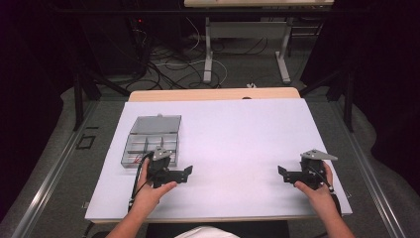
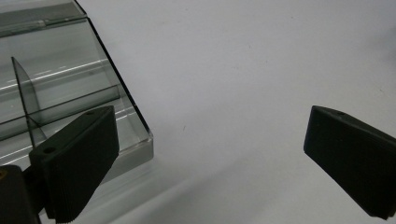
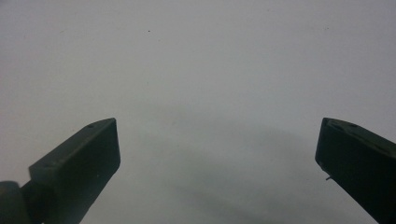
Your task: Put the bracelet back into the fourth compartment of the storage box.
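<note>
a: qty check?
b: 1 clear compartment box (image 1: 151,139) w/ lid open, 1 white sheet (image 1: 233,134) on 1 table (image 1: 213,93).
a: grippers?
b: 2, left gripper (image 1: 186,173) & right gripper (image 1: 282,173). 2 hands, left hand (image 1: 151,191), right hand (image 1: 317,188).

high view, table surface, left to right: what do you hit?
clear compartment box → left gripper → bare white tabletop → right gripper. Both grippers are open and hold nothing.

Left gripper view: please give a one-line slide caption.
Open hand-held gripper beside a clear compartment box on a white table.
</note>
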`<state>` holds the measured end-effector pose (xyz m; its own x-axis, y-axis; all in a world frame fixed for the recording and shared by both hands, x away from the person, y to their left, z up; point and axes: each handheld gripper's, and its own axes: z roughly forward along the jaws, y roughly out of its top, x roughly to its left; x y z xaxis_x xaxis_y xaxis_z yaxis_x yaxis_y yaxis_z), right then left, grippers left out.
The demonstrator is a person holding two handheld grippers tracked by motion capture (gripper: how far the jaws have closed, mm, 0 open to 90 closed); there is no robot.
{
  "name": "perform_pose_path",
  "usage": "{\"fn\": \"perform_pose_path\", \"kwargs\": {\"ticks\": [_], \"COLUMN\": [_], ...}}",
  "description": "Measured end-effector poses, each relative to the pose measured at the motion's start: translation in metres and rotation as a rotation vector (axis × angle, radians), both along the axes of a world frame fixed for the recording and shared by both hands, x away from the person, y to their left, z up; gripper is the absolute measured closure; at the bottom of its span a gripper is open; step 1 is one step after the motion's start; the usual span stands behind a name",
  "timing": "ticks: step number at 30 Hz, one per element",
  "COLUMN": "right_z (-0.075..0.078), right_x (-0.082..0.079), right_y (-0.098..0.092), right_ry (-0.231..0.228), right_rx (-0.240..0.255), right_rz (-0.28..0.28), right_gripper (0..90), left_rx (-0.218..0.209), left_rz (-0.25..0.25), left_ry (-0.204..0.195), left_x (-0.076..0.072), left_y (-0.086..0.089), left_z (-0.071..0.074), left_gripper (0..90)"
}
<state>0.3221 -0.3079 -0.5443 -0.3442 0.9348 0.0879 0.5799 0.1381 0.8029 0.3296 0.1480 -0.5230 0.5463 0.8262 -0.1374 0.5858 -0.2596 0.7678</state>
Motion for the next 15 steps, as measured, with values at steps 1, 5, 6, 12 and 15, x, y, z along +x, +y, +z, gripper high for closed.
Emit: {"fn": "perform_pose_path", "kwargs": {"ticks": [1,5,6,12,15], "right_z": [0.000,-0.001,-0.001,-0.001,-0.001], "right_x": [0.000,0.000,0.000,0.000,0.000], "right_y": [0.000,0.000,0.000,0.001,0.002], "right_ry": [0.000,-0.001,0.000,0.000,-0.001], "right_rx": [-0.001,-0.003,-0.003,-0.004,-0.006], "right_rz": [-0.002,0.006,0.008,0.006,0.008], "right_gripper": [0.0,0.0,0.0,0.0,0.0], "left_rx": [0.003,0.026,0.030,0.035,0.047], "left_rz": [-0.005,-0.022,-0.021,-0.035,-0.049], "left_ry": [-0.002,-0.011,-0.010,-0.007,-0.005], "left_x": [0.000,-0.002,-0.003,-0.005,-0.006], "left_y": [-0.001,-0.005,-0.006,-0.010,-0.013], "left_z": [-0.001,-0.005,-0.006,-0.011,-0.013], "left_gripper": [3.3,3.3,3.3,3.3,3.3]}}
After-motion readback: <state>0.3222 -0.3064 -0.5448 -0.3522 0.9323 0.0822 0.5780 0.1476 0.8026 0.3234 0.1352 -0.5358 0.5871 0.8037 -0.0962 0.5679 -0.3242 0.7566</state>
